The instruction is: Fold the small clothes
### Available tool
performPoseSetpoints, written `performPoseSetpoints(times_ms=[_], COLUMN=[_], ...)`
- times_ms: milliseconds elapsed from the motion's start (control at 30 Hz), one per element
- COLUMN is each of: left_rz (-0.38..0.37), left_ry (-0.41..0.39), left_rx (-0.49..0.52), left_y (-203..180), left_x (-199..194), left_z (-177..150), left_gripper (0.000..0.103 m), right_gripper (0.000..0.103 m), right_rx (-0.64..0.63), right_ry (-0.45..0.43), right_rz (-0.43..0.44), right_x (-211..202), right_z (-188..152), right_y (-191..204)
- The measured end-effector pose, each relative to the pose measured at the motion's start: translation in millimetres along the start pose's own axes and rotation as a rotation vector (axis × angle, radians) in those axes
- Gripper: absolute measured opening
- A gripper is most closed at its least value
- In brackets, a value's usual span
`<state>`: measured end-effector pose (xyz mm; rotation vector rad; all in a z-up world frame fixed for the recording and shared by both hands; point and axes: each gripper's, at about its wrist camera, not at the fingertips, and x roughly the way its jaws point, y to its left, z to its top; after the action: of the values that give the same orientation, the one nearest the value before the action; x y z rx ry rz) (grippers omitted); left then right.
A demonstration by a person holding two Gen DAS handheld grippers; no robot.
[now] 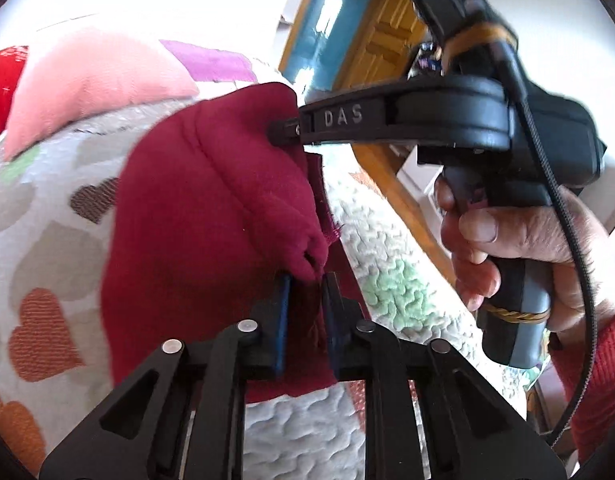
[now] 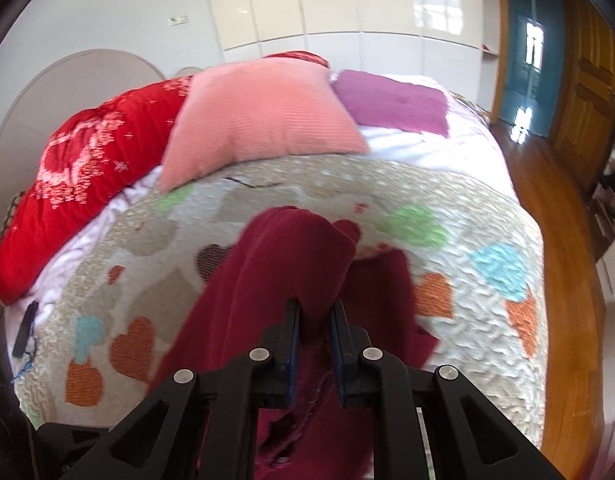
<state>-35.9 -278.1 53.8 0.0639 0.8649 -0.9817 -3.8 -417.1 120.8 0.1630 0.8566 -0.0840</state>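
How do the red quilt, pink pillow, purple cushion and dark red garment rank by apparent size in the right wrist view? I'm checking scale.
1. Dark red garment, enlarged by nearness
2. Red quilt and pink pillow, too alike to rank
3. Purple cushion

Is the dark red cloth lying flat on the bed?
No. The dark red knit cloth is bunched and lifted, pinched by the left gripper and right gripper.
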Motion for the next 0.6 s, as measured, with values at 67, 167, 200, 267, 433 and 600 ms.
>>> performPoseSetpoints(times_ms=[67,167,200,267,433,600], left_rz=[0.001,0.011,0.017,0.022,0.012,0.013], left_ry=[0.029,0.060,0.066,0.072,0.077,0.034], left_rx=[0.005,0.008,0.009,0.005,0.038,0.084], left_y=[-2.0,-4.7,-4.6,-5.3,-7.1,2.4], left_x=[17.2,36.7,41.3,43.9,18.5,-26.1], left_z=[0.2,-1.8,-2.2,-3.3,-7.1,-18.3], left_gripper=[0.014,0.014,0.014,0.014,0.014,0.017], right_gripper=[0.006,0.006,0.006,0.006,0.009,0.036], right_rx=[0.010,0.029,0.043,0.069,0.217,0.286], right_ry=[0.014,0.032,0.040,0.061,0.047,0.019], right_rz=[-0.015,-0.025,-0.024,-0.023,0.053,0.164], right_x=[6.7,17.0,21.7,31.8,31.2,-5.4], right_z=[-5.4,-12.7,-15.3,-21.4,-30.9,-50.2], right_y=[-15.1,-29.6,-33.3,-39.3,-63.4,-60.5])
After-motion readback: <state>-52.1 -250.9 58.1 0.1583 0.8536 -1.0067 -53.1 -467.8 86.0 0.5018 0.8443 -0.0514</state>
